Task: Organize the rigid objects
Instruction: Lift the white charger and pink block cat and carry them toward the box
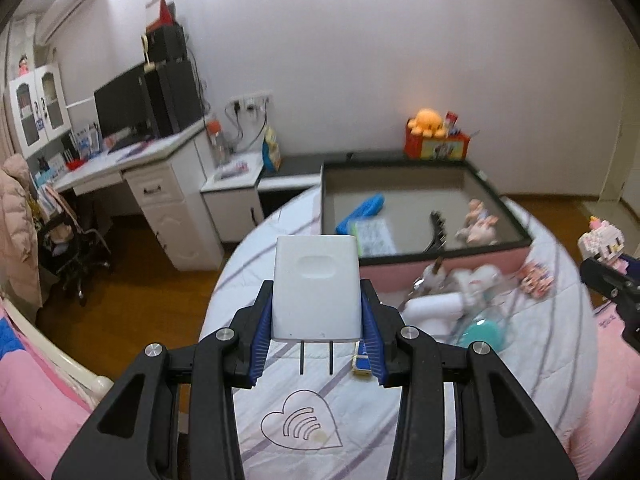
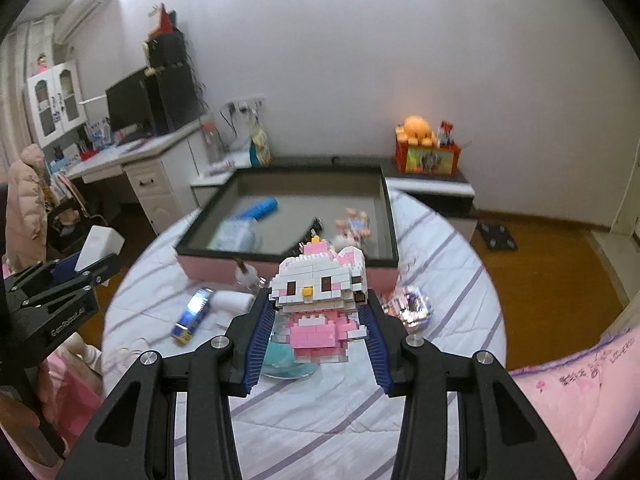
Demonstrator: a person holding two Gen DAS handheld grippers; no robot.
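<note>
Left wrist view: our left gripper (image 1: 316,316) clamps a white charger (image 1: 315,288) between its blue pads, prongs pointing back toward the camera. Ahead and slightly right lies the pink storage box (image 1: 420,216) on the bed.

Right wrist view: our right gripper (image 2: 320,320) grips a brick cat figure (image 2: 318,300), held upright. The storage box (image 2: 288,208) lies directly ahead; a blue-and-yellow item (image 2: 192,314) lies forward-left.
</note>
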